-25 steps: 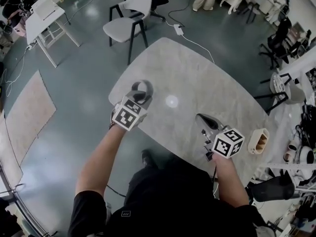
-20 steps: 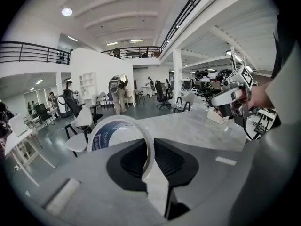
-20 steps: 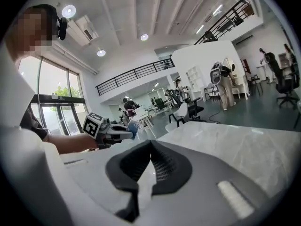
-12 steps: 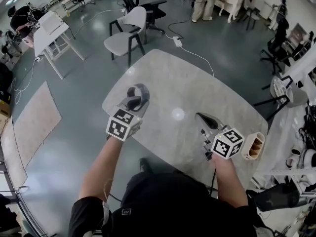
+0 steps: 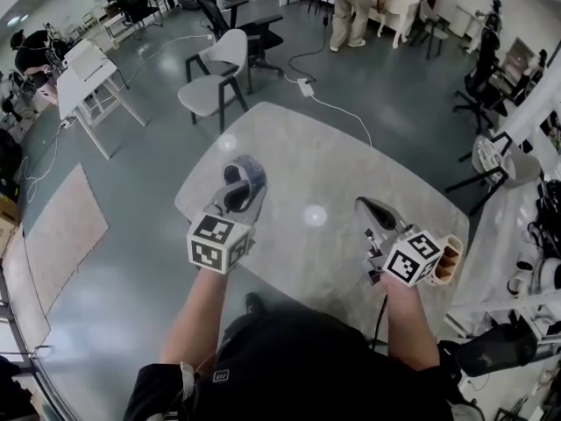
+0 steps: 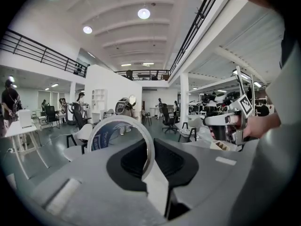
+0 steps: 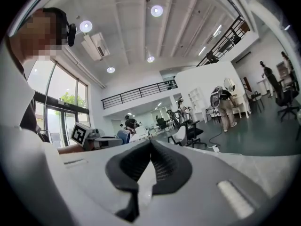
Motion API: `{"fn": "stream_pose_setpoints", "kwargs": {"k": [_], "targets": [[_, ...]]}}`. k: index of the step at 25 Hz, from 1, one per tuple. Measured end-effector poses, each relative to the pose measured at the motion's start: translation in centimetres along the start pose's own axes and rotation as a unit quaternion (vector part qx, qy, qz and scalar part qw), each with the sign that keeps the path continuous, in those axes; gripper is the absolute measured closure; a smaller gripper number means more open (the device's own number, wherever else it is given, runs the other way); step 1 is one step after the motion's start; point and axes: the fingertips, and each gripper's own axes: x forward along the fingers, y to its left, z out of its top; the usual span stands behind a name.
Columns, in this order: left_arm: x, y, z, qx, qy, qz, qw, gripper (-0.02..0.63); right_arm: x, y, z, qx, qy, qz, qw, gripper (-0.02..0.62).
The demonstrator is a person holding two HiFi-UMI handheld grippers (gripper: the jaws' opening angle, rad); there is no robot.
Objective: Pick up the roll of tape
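Note:
The roll of tape (image 5: pixel 242 181), a thin grey ring with blue print inside, hangs in the air over the left part of the pale oval table (image 5: pixel 351 160). My left gripper (image 5: pixel 235 195) is shut on its rim. In the left gripper view the roll of tape (image 6: pixel 123 135) stands upright on edge, pinched between the two dark pads (image 6: pixel 173 161). My right gripper (image 5: pixel 369 210) is held above the table's right side, jaws shut with nothing between them. The right gripper view shows its pads (image 7: pixel 167 166) meeting at a point, aimed level across the hall.
A small tan 3D-printed piece (image 5: pixel 447 263) lies at the table's right edge. A white chair (image 5: pixel 215 75) and a white desk (image 5: pixel 88 68) stand beyond the table on the grey floor. A cable with a power strip (image 5: pixel 305 87) runs behind the table. People stand at the far wall.
Both grippers have risen and drawn back toward me. The left one has lifted the tape roll off the table. The right one stayed shut and empty.

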Motion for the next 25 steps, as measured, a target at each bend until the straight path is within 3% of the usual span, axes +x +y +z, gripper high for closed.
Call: {"fn": "stream_pose_setpoints", "kwargs": {"k": [3, 9, 17, 25], "targets": [[-0.4, 0.3, 1.8, -0.003, -0.025, 0.007, 0.9996, 0.552, -0.5, 0.1, 1.5, -0.010, -0.032, -0.022, 0.999, 0.592], [-0.4, 0.7, 4.0, 0.011, -0.042, -0.008, 0.9990, 0.552, -0.5, 1.0, 3.0, -0.029, -0.038, -0.033, 0.998, 0.592], [-1.0, 1.5, 7.7, 0.033, -0.068, -0.019, 0.9969, 0.552, -0.5, 2.6, 6.8, -0.057, -0.062, -0.019, 0.996, 0.592], [-0.8, 2.0, 8.8, 0.033, -0.085, -0.006, 0.9958, 0.552, 0.2, 2.2, 6.8, -0.082, -0.065, -0.039, 0.994, 0.593]]}}
